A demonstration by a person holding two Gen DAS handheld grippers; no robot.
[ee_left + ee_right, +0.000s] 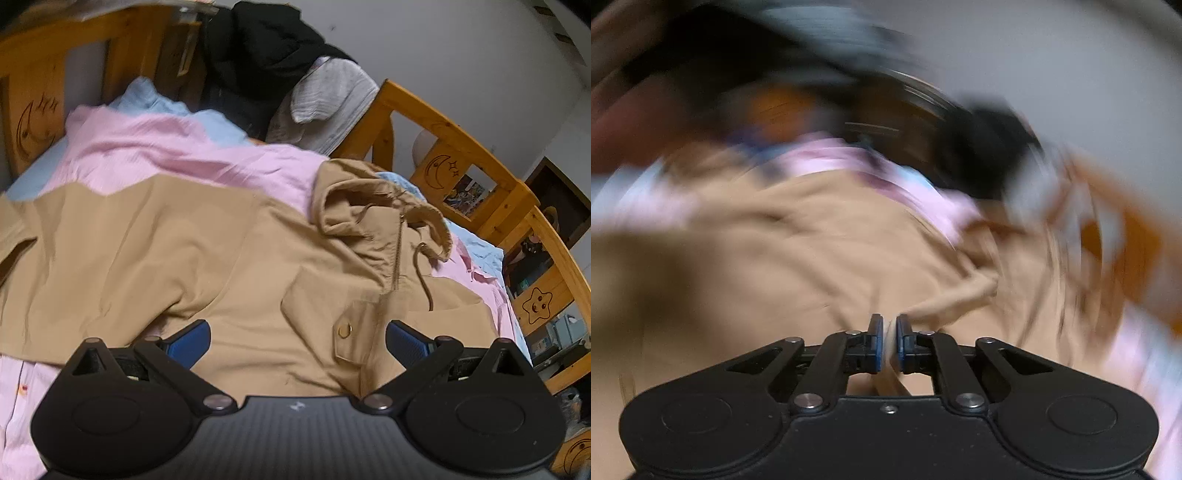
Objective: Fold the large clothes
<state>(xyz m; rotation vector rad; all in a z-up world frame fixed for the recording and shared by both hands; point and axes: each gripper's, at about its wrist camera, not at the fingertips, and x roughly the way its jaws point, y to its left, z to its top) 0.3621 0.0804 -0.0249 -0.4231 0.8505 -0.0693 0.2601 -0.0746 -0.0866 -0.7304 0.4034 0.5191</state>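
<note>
The left tool [297, 338] stands wide open, its two blue pads [190, 343] far apart, with nothing between them. It hangs over the tan jacket [177, 258], which lies spread on the bed directly ahead of and beneath the tool. Just beyond the gap between the pads is the jacket's snap button [344, 328] on a pocket flap, and further ahead to the right runs the zipper [397, 254] up to the crumpled hood [369, 199]. Whether the pads touch the cloth cannot be told.

The right tool [889, 341] is nearly closed, with only a narrow slit between its blue pads [876, 341]. A pale strip shows in that slit and a ridge of tan cloth [953, 299] rises from the tool's tips toward the right, so the tool seems to pinch a fold of the jacket [757, 266]; the picture is heavily smeared and the grip is not sharp enough to be sure. The rest of the jacket spreads ahead of and to both sides of this tool.

Under the jacket lies a pink sheet [166, 151], beyond the left tool, with the wooden bed rail [480, 177] off to its right.
</note>
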